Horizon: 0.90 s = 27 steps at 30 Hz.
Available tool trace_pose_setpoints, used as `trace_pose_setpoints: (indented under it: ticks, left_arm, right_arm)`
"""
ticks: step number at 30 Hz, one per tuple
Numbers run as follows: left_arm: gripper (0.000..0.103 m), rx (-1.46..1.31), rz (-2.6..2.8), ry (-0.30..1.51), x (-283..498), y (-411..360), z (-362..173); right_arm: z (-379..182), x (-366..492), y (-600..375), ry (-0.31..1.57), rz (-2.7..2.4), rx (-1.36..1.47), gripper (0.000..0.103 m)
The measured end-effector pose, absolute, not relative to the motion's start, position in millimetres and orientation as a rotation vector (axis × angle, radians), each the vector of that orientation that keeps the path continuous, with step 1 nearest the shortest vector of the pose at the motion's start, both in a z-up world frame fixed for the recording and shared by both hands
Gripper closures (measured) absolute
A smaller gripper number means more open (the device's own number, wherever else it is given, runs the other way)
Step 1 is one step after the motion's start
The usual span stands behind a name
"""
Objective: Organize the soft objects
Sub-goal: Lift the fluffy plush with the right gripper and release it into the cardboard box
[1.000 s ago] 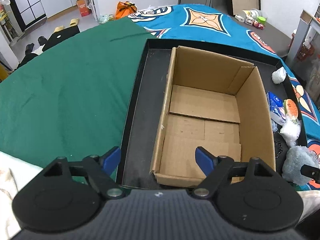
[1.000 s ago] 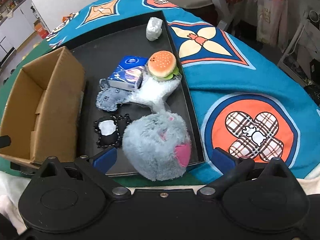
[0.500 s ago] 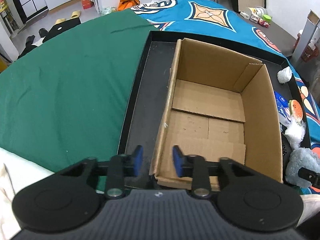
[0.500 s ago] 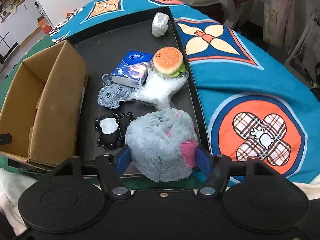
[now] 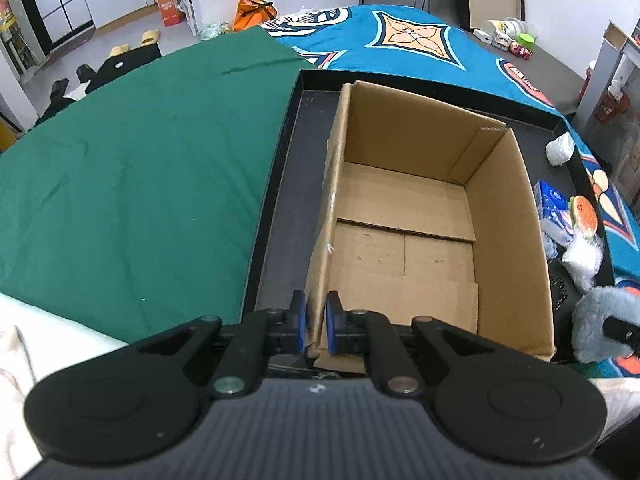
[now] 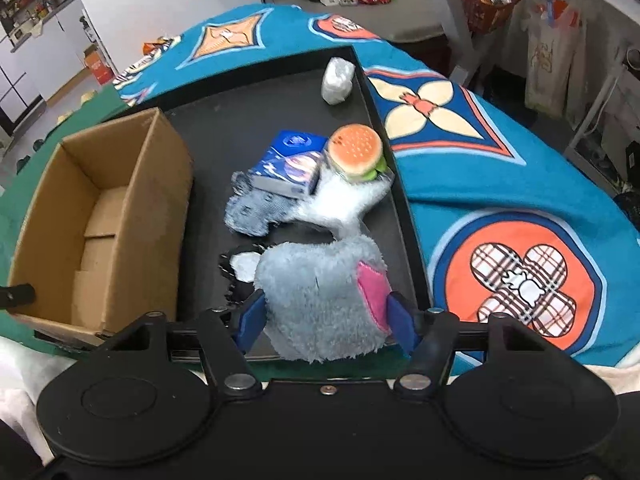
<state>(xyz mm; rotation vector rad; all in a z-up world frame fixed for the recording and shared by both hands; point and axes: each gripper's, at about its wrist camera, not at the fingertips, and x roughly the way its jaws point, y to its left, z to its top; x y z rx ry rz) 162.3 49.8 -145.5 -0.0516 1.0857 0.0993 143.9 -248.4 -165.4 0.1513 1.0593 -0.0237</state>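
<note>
Soft toys lie in the right part of a shallow black tray (image 6: 404,200), beside an open cardboard box (image 5: 508,216) that stands in the tray's left part. The tray rests on a surface covered by a green cloth (image 5: 132,168) and a blue patterned blanket (image 6: 520,176).

Nearest the right wrist camera is a fluffy grey plush (image 6: 320,296) with a pink patch. The right gripper (image 6: 324,320) has its blue fingers (image 6: 250,318) pressed into either side of this plush, and its jaws are closing on it at a middling width. Just beyond the plush lies a small black-and-white item (image 6: 240,266), partly hidden. Farther along are a grey-blue knitted toy (image 6: 250,212), a white fuzzy toy (image 6: 340,204), a blue packet (image 6: 292,166) and a burger toy (image 6: 356,152) that rests against the packet and the tray's right wall. A crumpled white bundle (image 6: 337,80) sits alone at the far right corner.

The left gripper (image 5: 316,322) is pinched narrow on the near-left corner of the cardboard box, one blue pad (image 5: 298,322) outside the wall and the other inside. The box has nothing in it but its own folded bottom flaps.
</note>
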Motion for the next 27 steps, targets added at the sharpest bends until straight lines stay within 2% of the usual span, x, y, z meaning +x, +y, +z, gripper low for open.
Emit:
trace_pose_setpoints:
  ticks: [27]
  left_arm:
    - [0.095, 0.074, 0.108, 1.044, 161, 46, -150]
  right_arm:
    - [-103, 153, -167, 0.822, 0.187, 0.059, 0.042]
